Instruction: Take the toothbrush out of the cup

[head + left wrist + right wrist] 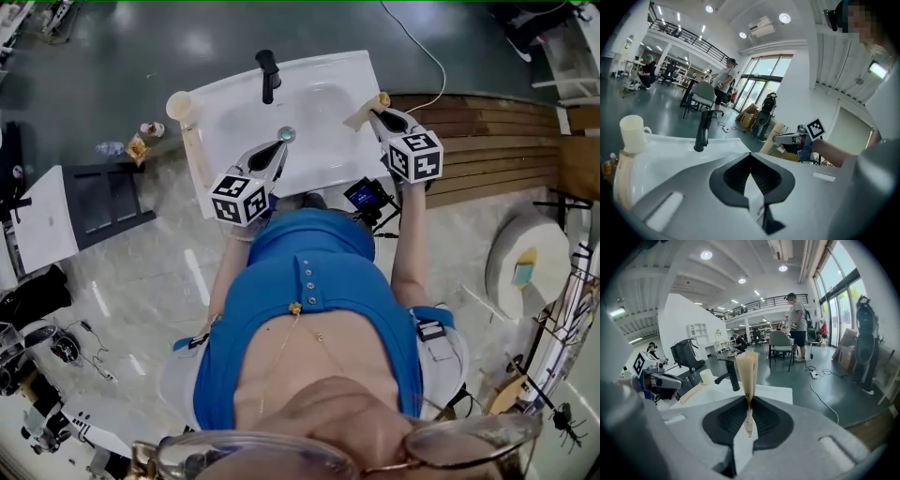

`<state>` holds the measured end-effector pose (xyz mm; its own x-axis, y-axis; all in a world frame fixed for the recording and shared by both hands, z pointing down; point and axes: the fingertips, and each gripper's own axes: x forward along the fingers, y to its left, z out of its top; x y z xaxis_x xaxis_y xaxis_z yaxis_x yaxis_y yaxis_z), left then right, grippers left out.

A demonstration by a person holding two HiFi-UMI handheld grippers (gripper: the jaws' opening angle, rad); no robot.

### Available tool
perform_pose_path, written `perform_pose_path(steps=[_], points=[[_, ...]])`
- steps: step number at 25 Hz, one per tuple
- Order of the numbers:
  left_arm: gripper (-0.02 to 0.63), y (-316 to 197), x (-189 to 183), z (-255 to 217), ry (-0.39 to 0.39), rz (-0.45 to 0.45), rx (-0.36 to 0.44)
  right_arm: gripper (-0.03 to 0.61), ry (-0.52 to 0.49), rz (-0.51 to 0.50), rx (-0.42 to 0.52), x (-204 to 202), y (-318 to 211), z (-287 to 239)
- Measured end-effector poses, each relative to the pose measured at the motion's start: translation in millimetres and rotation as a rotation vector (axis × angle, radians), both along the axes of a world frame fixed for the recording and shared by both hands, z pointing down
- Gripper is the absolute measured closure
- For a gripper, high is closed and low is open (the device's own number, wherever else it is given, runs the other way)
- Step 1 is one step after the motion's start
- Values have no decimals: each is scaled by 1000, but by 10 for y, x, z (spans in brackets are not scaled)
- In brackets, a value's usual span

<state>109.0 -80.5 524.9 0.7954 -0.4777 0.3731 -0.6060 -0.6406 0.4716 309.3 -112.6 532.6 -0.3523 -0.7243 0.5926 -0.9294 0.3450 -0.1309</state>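
Tan toothbrush (pixel 749 367) pinched in right tongs (pixel 749 404), black-and-white marker cube (pixel 415 156), cream cup (pixel 633 133)

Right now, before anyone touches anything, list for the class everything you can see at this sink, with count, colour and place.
sink: 1, white, centre of head view
faucet: 1, black, far rim
drain: 1, metal, basin middle
cup: 1, cream, far left corner
beige stick: 1, along the left rim
beige piece: 1, in the right gripper's jaws
wooden slats: several, brown, right of sink
left gripper: 1, grey, shut, empty, over the basin
right gripper: 1, grey, shut on the beige piece
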Motion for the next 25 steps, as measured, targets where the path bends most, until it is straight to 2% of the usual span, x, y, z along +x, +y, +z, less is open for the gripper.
perform_pose_path(steps=[4,11,25], points=[[612,-11,115,21,-1,20,-5,545,31,11,-36,152,50,58],[612,13,283,45,-5,43,-8,545,179,-7,-156,464,172,177],[612,127,276,14,-14,-18,-17,545,201,-145,-411,567,348,604]])
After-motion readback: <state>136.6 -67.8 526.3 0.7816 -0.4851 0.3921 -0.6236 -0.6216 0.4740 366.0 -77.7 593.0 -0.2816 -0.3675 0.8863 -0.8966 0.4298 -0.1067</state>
